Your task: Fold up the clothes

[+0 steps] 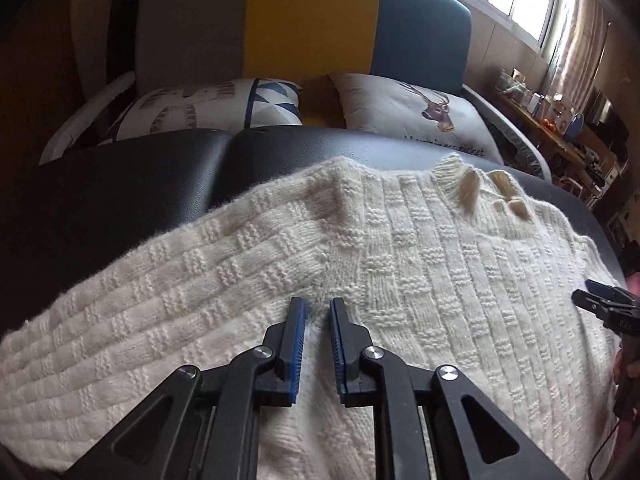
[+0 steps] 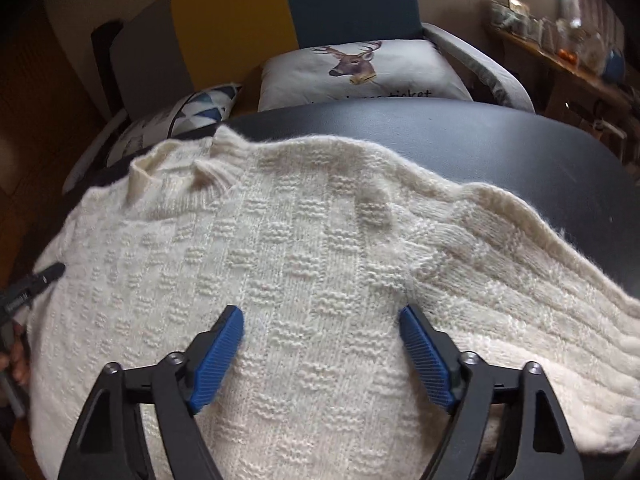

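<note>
Sweater (image 1: 400, 264) hem cut off below, table (image 1: 120, 192) mostly covered

A knitted sweater (image 2: 304, 264) is spread flat on a table (image 2: 520, 148), its collar (image 2: 208, 160) turned toward the far edge. Behind the table a sofa (image 1: 312, 20) is placed, with a deer cushion (image 2: 356, 72) and a triangle-patterned cushion (image 1: 224, 104) laid on it.
</note>
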The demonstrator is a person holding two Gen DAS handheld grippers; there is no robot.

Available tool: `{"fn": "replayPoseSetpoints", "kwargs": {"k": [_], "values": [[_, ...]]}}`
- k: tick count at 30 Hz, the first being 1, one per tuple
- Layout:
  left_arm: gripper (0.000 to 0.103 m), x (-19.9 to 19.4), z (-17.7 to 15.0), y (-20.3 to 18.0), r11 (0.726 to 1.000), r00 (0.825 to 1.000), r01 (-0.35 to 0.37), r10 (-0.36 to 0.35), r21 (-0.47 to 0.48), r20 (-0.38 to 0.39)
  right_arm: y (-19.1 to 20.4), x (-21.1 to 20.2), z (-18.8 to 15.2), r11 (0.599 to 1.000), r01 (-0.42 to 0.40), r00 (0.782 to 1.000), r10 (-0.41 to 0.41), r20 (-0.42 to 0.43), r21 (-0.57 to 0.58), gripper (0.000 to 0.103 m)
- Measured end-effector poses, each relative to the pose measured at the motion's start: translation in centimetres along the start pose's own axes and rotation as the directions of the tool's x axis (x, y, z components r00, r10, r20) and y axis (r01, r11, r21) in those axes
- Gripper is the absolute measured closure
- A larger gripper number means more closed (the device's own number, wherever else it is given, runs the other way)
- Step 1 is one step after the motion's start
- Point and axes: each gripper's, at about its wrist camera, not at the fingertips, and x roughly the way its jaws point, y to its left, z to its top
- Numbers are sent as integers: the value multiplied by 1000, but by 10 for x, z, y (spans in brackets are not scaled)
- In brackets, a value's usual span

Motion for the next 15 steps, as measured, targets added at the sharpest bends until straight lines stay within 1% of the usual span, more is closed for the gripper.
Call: {"fn": "replayPoseSetpoints", "kwargs": {"k": [2, 4, 6, 7, 8, 9, 10, 11, 13, 14, 15], "values": [[90, 1, 4, 3, 1000, 1000, -15, 15, 17, -7, 10, 4, -3, 998, 47, 999, -46, 3, -50, 14], [90, 1, 12, 0, 1000, 999, -24, 24, 15, -30, 11, 3, -4, 997, 48, 999, -47, 12, -53, 13], [90, -10, 23, -8, 1000, 999, 26, -25, 13, -27, 11, -1, -1, 999, 17, 1000, -17, 9, -46, 14], [90, -17, 29, -16, 996, 996, 92, -91, 21, -15, 12, -6, 1, 999, -18, 1000, 19, 14, -43, 15], [87, -22, 37, -28, 985, 985, 170, -170, 35, -4, 14, -14, 3, 997, -62, 997, 64, 41, -44, 15], [86, -26, 45, -40, 967, 969, 248, -248, 51, 3, 16, -24, 6, 994, -98, 992, 102, 77, -54, 15], [85, -24, 56, -56, 946, 948, 318, -318, 60, -8, 22, -29, 10, 989, -125, 987, 132, 90, -74, 15], [84, -21, 67, -72, 921, 923, 385, -384, 66, -25, 27, -32, 15, 984, -144, 983, 154, 97, -103, 15], [84, -7, 84, -103, 879, 879, 475, -470, 54, -74, 41, -30, 23, 976, -149, 981, 167, 104, -157, 15], [83, 4, 93, -117, 867, 867, 496, -490, 47, -95, 45, -26, 26, 972, -163, 979, 181, 96, -171, 15], [83, 15, 99, -127, 862, 859, 505, -499, 38, -111, 48, -22, 29, 967, -176, 977, 195, 87, -184, 15]]}}
